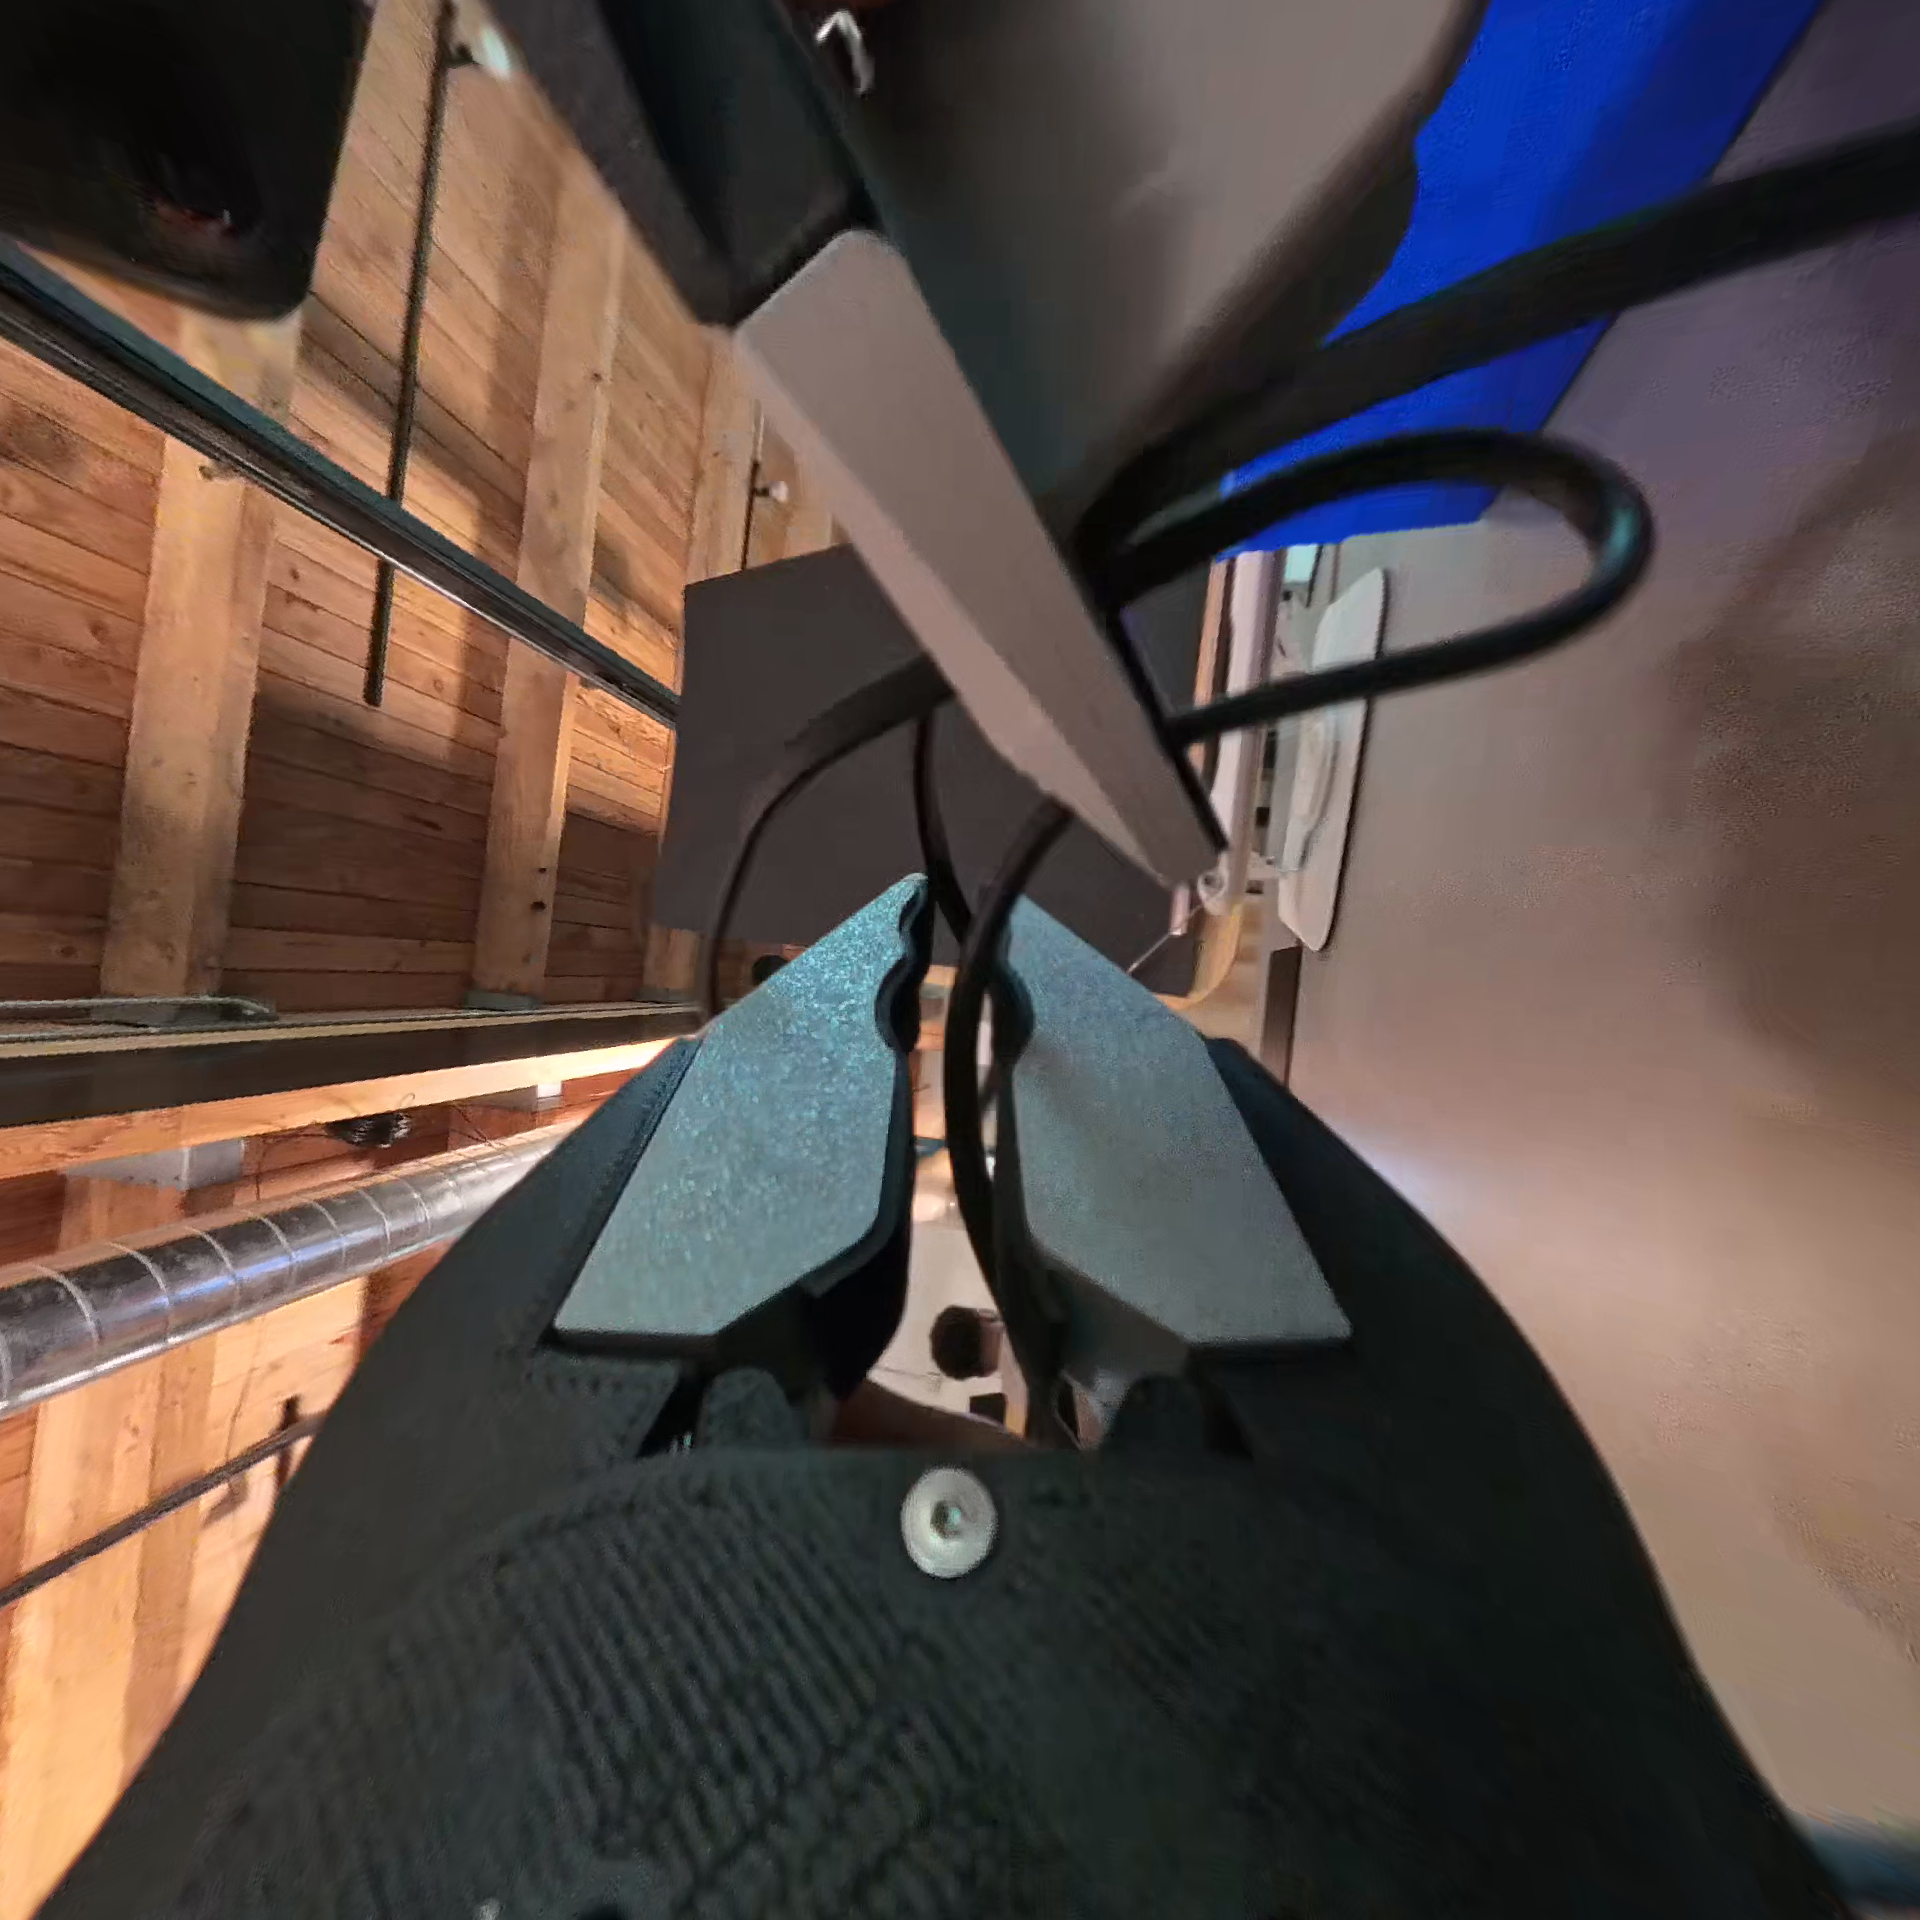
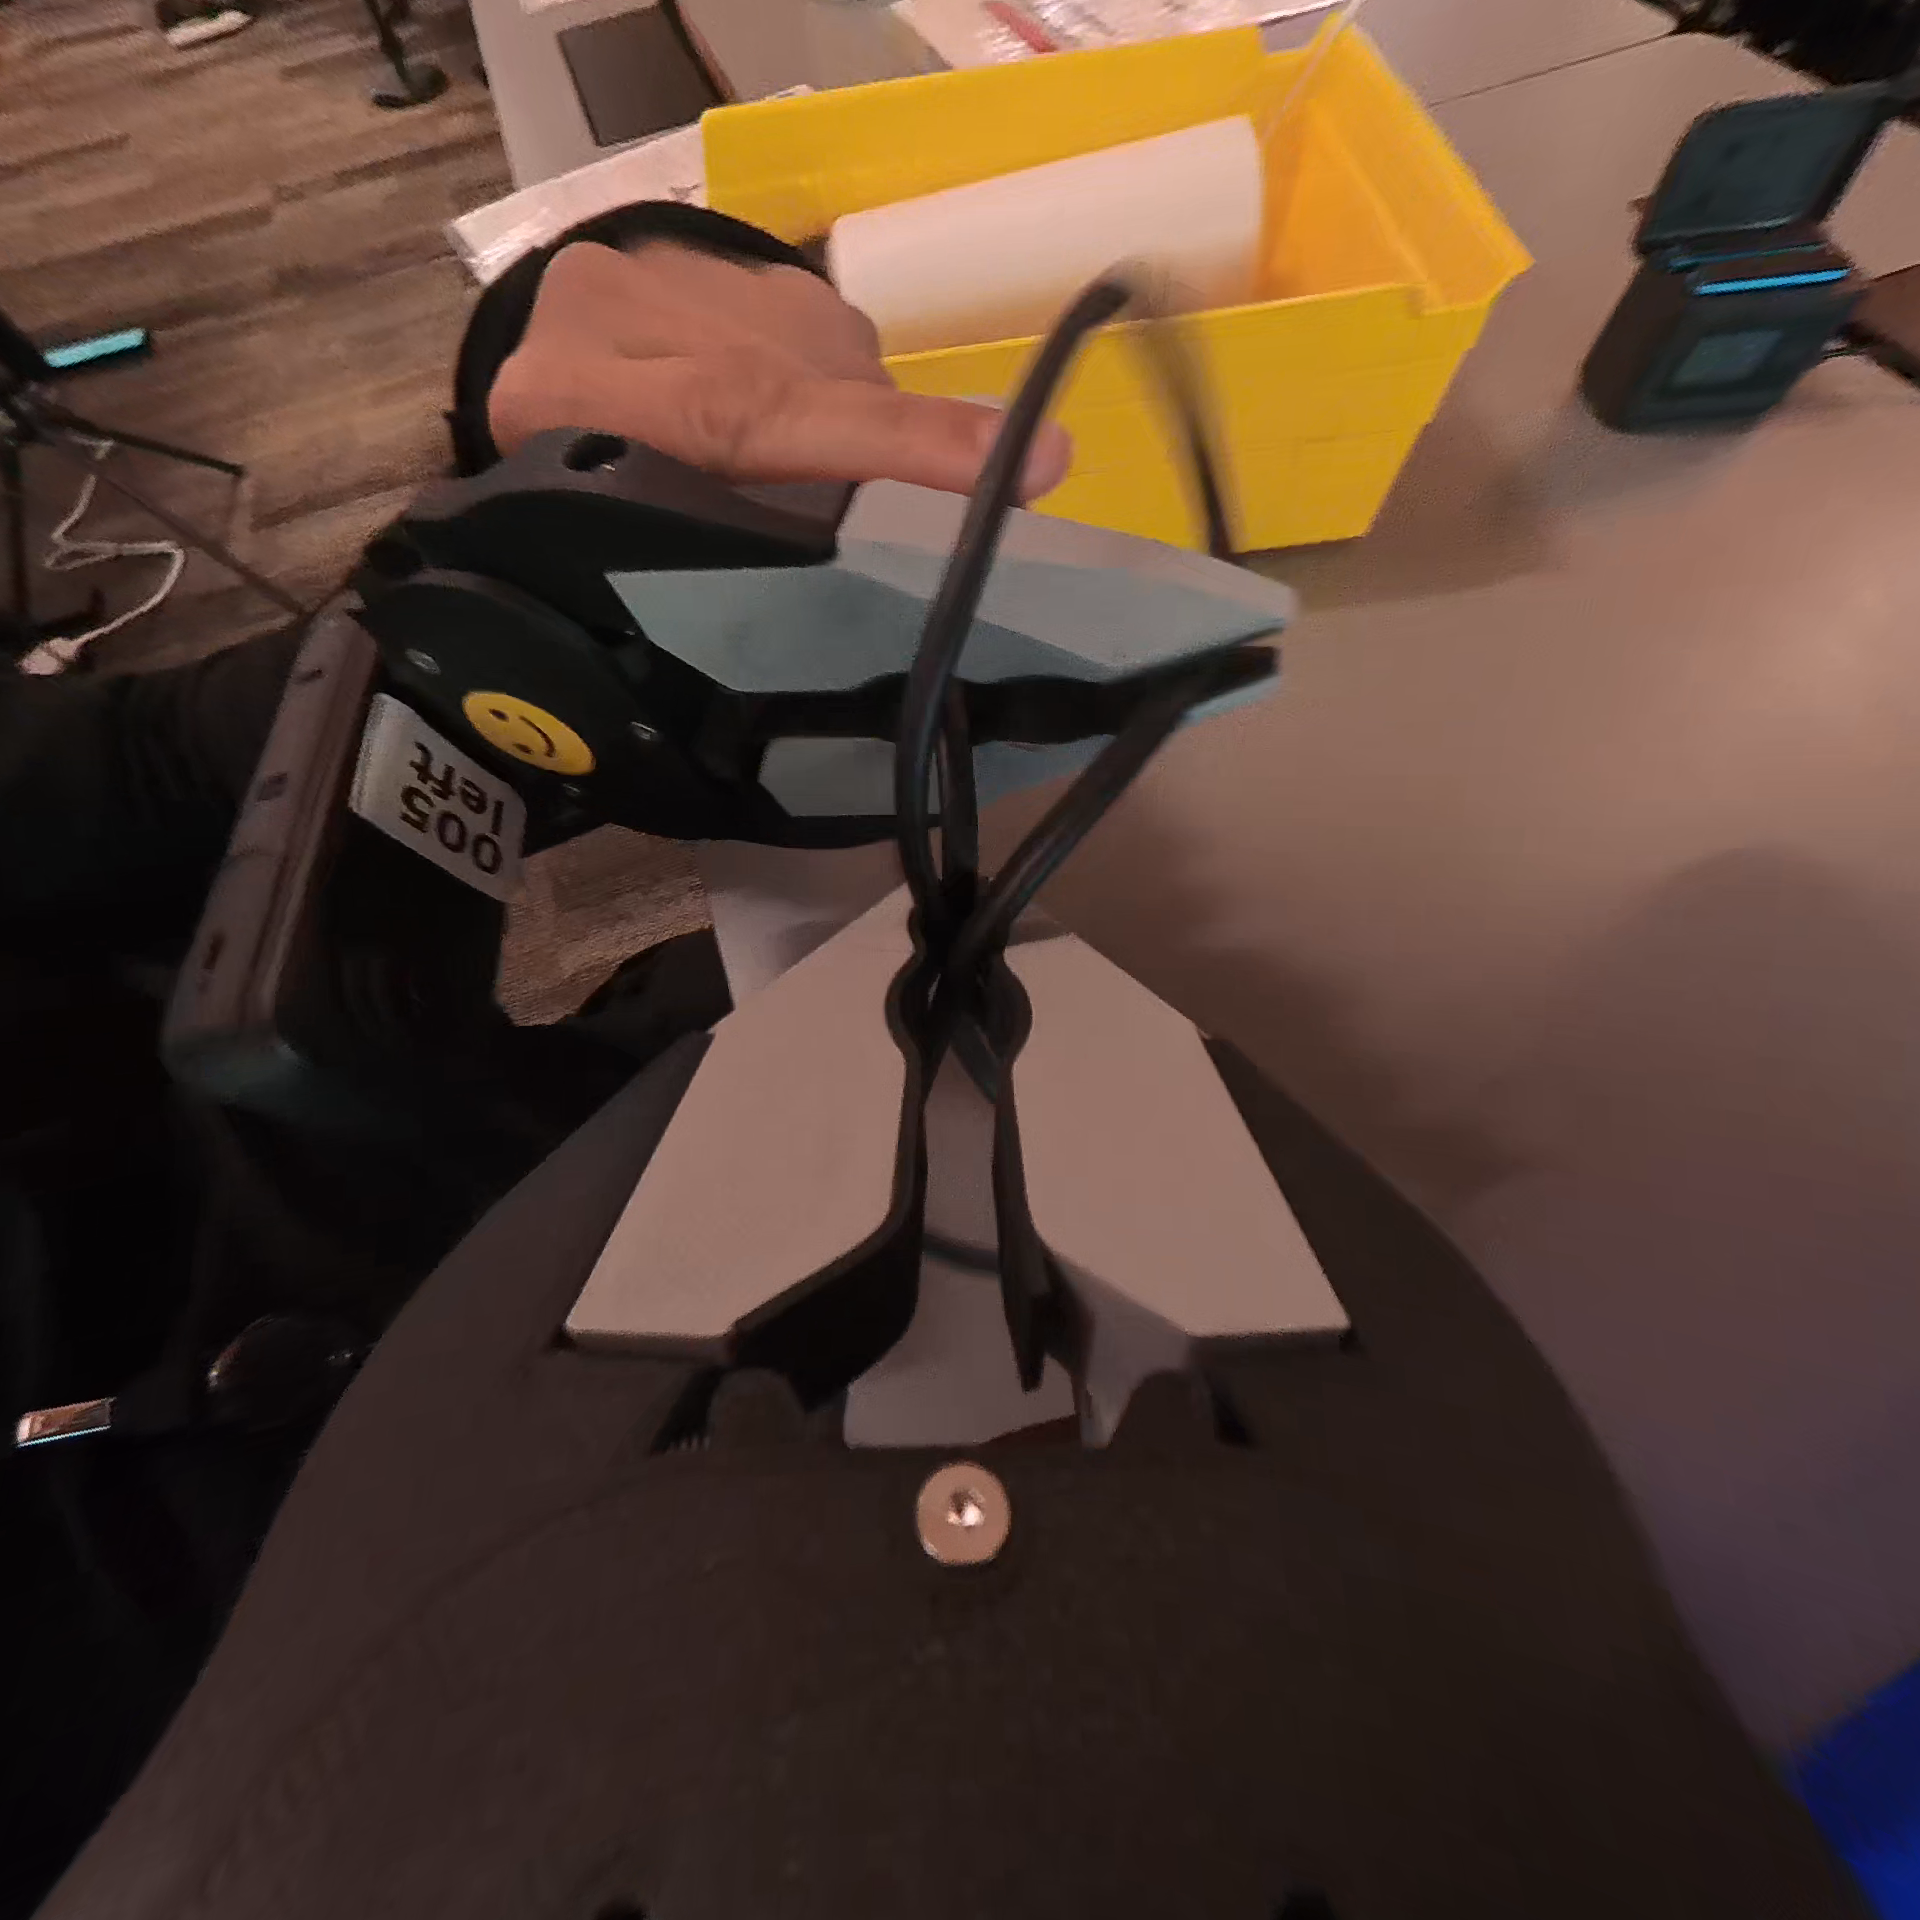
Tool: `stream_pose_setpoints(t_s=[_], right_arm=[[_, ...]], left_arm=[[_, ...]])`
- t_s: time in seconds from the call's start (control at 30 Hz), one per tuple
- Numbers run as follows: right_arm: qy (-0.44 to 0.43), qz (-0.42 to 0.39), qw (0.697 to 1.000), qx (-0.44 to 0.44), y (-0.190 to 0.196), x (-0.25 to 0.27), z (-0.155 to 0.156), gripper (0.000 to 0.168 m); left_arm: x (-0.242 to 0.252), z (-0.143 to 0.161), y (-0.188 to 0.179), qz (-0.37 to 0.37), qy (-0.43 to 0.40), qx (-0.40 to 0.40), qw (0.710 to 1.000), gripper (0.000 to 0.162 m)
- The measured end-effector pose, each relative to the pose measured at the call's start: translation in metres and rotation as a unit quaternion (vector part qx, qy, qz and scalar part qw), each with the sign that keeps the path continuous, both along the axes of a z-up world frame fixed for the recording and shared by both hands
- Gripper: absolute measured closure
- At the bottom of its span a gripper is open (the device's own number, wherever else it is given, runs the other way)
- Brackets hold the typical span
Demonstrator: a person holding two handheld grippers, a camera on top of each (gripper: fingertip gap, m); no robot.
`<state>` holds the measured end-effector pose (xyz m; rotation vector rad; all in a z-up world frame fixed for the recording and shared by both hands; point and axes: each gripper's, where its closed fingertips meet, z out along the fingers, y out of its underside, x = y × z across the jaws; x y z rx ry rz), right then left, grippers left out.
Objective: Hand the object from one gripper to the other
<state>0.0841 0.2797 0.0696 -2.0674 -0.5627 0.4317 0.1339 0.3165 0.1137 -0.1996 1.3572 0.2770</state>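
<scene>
A black cable (image 2: 914, 727), bunched into loops, rises from my right gripper (image 2: 961, 966), which is shut on the bunch at its fingertip notch. My left gripper (image 2: 1262, 644) comes in from the left, held by a hand (image 2: 727, 384), with its jaws closed across the same loops just above the right gripper's tips. In the left wrist view, which points up at the ceiling, the cable (image 1: 961, 1091) runs between the left gripper (image 1: 966, 894) fingers. One grey finger of the right gripper (image 1: 987, 623) crosses overhead there, with a cable loop beside it.
A yellow bin (image 2: 1351, 416) holding a white roll (image 2: 1049, 229) stands on the grey table (image 2: 1558, 831) behind the grippers. A black and blue case (image 2: 1725, 301) stands at the far right. The left wrist view shows wooden ceiling boards and a metal duct (image 1: 260, 1257). My right fingertips sit around 7 cm from my left ones.
</scene>
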Motion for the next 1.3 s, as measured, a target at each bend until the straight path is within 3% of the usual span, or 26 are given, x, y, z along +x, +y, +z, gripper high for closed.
stream_pose_setpoints(t_s=[0.47,0.53,0.6,0.7,0.83,1.1,1.3], right_arm=[[-0.062,-0.112,0.986,0.104,0.001,0.060,0.039,0.166],[-0.062,-0.131,0.982,0.125,-0.001,0.069,0.049,0.166],[-0.060,-0.150,0.976,0.143,-0.003,0.079,0.058,0.166],[-0.050,-0.169,0.971,0.160,-0.006,0.091,0.066,0.166],[-0.049,-0.185,0.967,0.170,-0.009,0.103,0.071,0.166],[-0.046,-0.175,0.963,0.199,-0.016,0.100,0.086,0.166],[-0.009,-0.137,0.966,0.219,-0.025,0.081,0.101,0.166]], left_arm=[[-0.011,0.018,-0.003,-0.024,-0.041,-0.010,0.999,0.147],[-0.013,0.018,0.000,-0.028,-0.042,-0.042,0.998,0.147],[-0.014,0.019,0.008,-0.027,-0.040,-0.122,0.991,0.146],[-0.018,0.021,0.021,-0.032,-0.039,-0.254,0.966,0.137],[-0.028,0.021,0.017,-0.079,-0.009,-0.362,0.929,0.133],[-0.039,0.023,0.016,-0.133,0.010,-0.520,0.843,0.129],[-0.023,0.000,0.011,-0.125,0.044,-0.574,0.808,0.129]])
